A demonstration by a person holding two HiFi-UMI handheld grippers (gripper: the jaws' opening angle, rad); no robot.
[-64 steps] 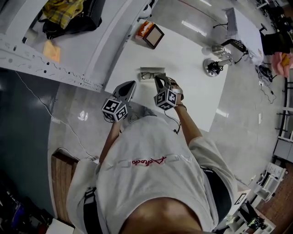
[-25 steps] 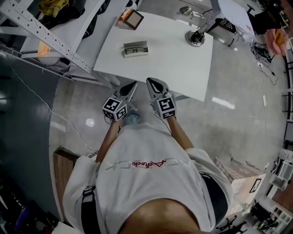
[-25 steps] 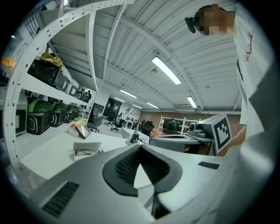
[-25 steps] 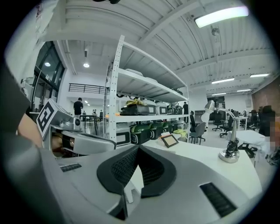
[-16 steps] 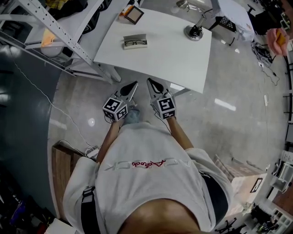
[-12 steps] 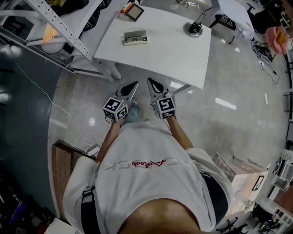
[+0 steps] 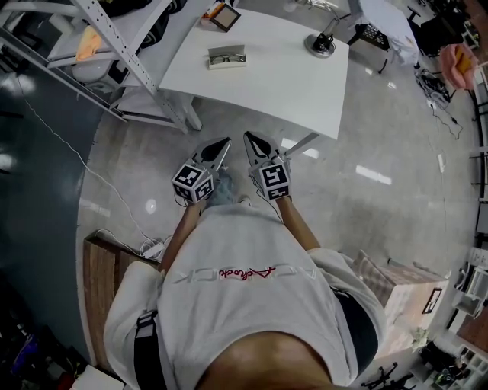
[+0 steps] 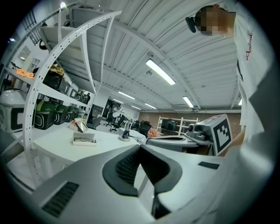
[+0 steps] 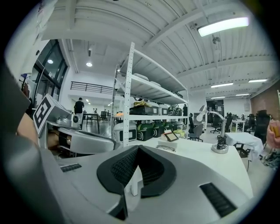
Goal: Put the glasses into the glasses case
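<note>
Okay, so both grippers are held side by side over the grey floor (image 7: 366,213), just in front of the white shirt (image 7: 252,289) and short of the near edge of the white table (image 7: 297,84). The left gripper (image 7: 223,143) is seen with its jaws pressed together and nothing caught between them. Same story with the right gripper (image 7: 250,138): jaws closed tip to tip, nothing held. The glasses case (image 7: 227,65) is left open on the far-left part of the table, well apart from both grippers. The glasses (image 7: 227,56) are seen lying in or on it, and at this size it can't be told which. A desk lamp (image 7: 320,46) is stood at the far right of the table, and a small framed screen (image 7: 224,15) is propped beyond the case. A white shelf rack (image 7: 130,57) is parked beside the table's left edge.
</note>
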